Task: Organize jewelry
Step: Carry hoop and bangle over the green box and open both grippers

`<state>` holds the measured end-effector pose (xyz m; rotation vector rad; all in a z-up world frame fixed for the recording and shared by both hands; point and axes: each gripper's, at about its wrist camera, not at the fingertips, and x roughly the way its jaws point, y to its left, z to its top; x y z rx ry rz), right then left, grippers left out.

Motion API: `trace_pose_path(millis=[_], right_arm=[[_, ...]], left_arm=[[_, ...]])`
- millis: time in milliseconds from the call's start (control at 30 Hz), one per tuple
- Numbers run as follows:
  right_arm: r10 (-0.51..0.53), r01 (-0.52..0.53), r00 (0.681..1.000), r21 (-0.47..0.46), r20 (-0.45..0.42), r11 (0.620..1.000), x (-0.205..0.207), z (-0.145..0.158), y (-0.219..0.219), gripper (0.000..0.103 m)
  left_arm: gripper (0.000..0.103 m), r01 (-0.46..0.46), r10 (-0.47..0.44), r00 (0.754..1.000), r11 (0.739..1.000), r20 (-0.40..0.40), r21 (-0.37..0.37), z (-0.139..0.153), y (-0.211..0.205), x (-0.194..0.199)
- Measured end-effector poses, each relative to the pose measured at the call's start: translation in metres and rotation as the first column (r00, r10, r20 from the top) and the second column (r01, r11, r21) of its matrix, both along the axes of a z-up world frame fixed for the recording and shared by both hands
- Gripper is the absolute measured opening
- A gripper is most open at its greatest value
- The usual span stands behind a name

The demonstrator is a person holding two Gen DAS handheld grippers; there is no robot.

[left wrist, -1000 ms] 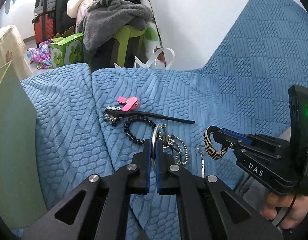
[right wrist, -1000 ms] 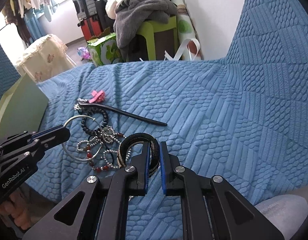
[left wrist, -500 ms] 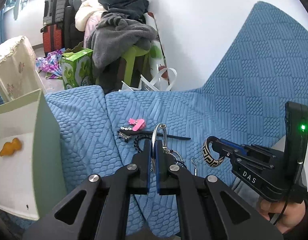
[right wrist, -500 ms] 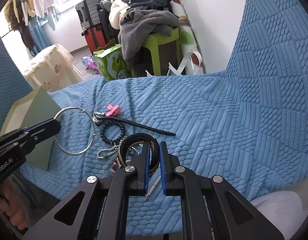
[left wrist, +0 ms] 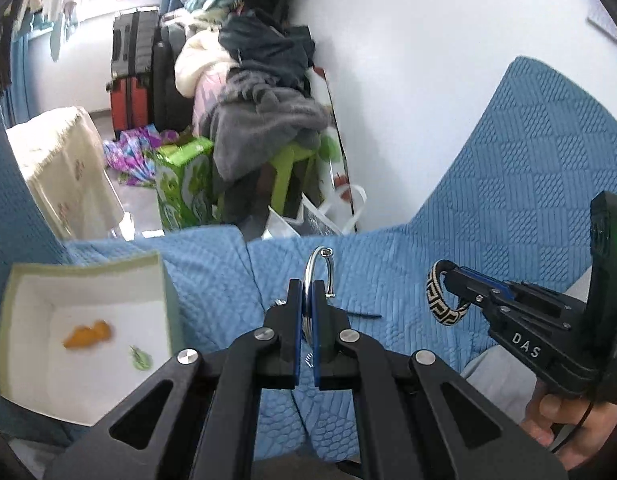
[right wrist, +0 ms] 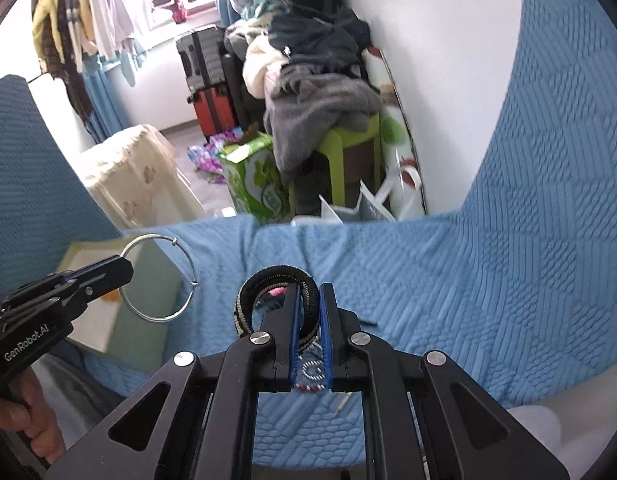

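My left gripper [left wrist: 307, 285] is shut on a thin silver hoop [left wrist: 318, 265], held in the air above the blue sofa cover; from the right wrist view the hoop [right wrist: 159, 278] shows as a wide ring in that gripper [right wrist: 122, 266]. My right gripper [right wrist: 309, 289] is shut on a black and cream patterned bangle [right wrist: 264, 280], also lifted; the left wrist view shows the bangle [left wrist: 438, 300] at its tip [left wrist: 448, 271]. An open pale green box [left wrist: 84, 336] with a white inside sits low left, holding a small orange piece [left wrist: 88, 334] and a green one [left wrist: 139, 358].
A black hair stick [left wrist: 362, 314] and beaded jewelry [right wrist: 312, 374] lie on the blue sofa cover [right wrist: 448, 300] below the grippers. Beyond the sofa edge stand a green stool with piled clothes [left wrist: 268, 120], a green carton [left wrist: 184, 188] and suitcases [left wrist: 132, 76].
Both grippers have risen with their pieces, so the jewelry pile has dropped low and partly behind the fingers. The green box's inside has come into the left wrist view.
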<state>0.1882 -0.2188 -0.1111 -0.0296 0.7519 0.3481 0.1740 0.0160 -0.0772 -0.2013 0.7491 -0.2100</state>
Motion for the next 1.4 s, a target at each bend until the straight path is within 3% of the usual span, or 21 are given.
trace_pose_path(millis=[300,533,733,1000,1400], right_arm=[[0.061,-0.063,0.996,0.030,0.071,0.998,-0.007,0.052,0.037,0.007],[0.148,-0.151,0.985,0.027,0.091,0.988,-0.011,0.061,0.084,0.007],[0.222,-0.224,0.973,0.030,0.060,0.974,-0.013,0.043,0.133,0.008],[0.319,-0.319,0.947,-0.005,-0.028,0.948,-0.016,-0.007,0.194,0.008],[0.401,-0.414,0.905,-0.080,-0.142,0.907,-0.014,-0.069,0.240,0.008]], left_arm=[[0.003,-0.054,0.054,0.997,0.999,0.058,0.000,0.036,0.038,-0.013],[0.003,-0.126,0.125,0.990,0.992,0.064,0.017,0.038,0.082,-0.028],[0.003,-0.199,0.198,0.980,0.980,0.026,0.023,0.016,0.122,-0.034],[0.003,-0.256,0.257,0.964,0.966,-0.073,0.026,-0.032,0.164,-0.036],[0.003,-0.286,0.284,0.937,0.958,-0.203,0.017,-0.086,0.190,-0.030]])
